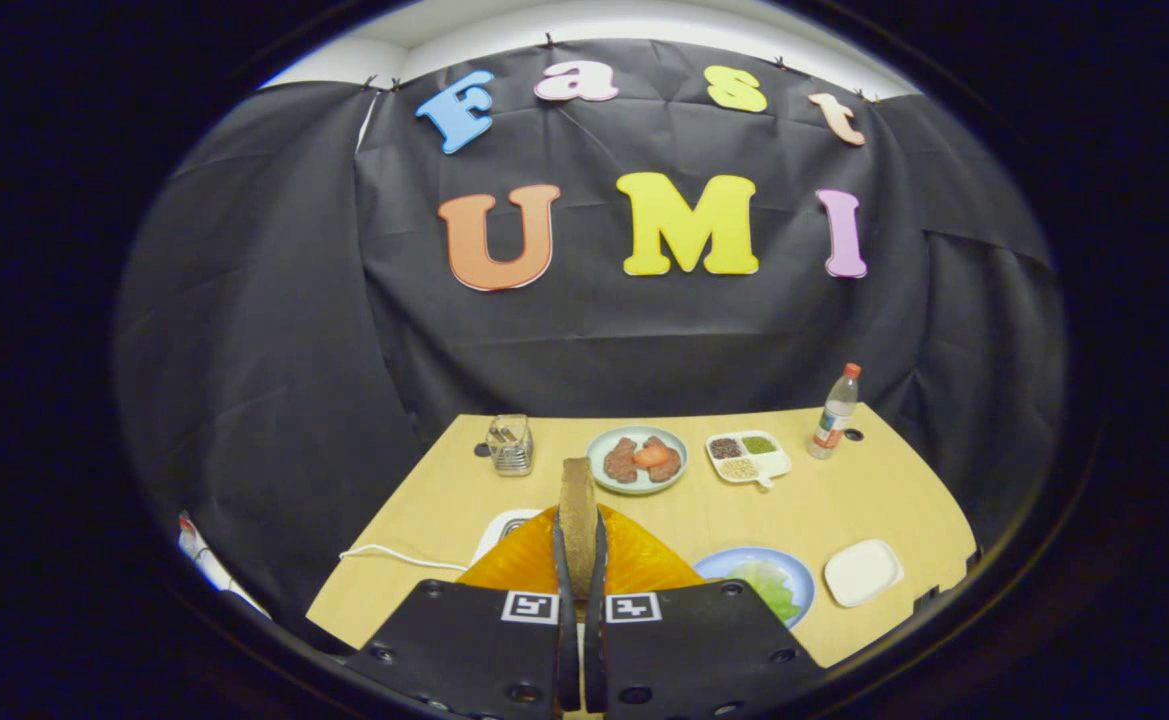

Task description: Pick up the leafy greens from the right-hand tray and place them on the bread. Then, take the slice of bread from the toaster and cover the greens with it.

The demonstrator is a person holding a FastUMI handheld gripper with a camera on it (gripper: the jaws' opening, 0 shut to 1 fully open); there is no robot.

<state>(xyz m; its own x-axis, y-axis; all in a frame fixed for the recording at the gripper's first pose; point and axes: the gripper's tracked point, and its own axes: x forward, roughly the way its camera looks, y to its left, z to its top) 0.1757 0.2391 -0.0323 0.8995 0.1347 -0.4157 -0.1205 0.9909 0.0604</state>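
— Between the fingers of our tool [580,560] we have the slice of bread [578,500], standing on edge, with both fingers pressed against its two faces. So we are clamped on it, and we judge the toaster step is already under way.

— And the toaster itself?

— We see a white appliance [504,528] just behind and to one side of the bread slice, with a white cord [394,555] trailing from it across the surface [844,500]. An orange, ribbed sheet [634,560] lies directly under the slice; what it is we cannot tell.

— What about the greens?

— Beside the slice, toward the side where the white dish [862,572] sits, we see leafy greens [769,585] on a blue plate [744,562]. Whether they already rest on a lower bread there, or that plate is the tray they start from, we cannot make out.

— So what is left?

— By our reading, carrying the slice over and laying it flat on the greens. The slice is upright now, so we expect it needs tipping flat before release.

— Anything else near the slice?

— Well beyond it sit a plate of meat [637,460], a divided dish [748,456], a bottle [834,412] and a small metal rack [510,444], all apart from our path.
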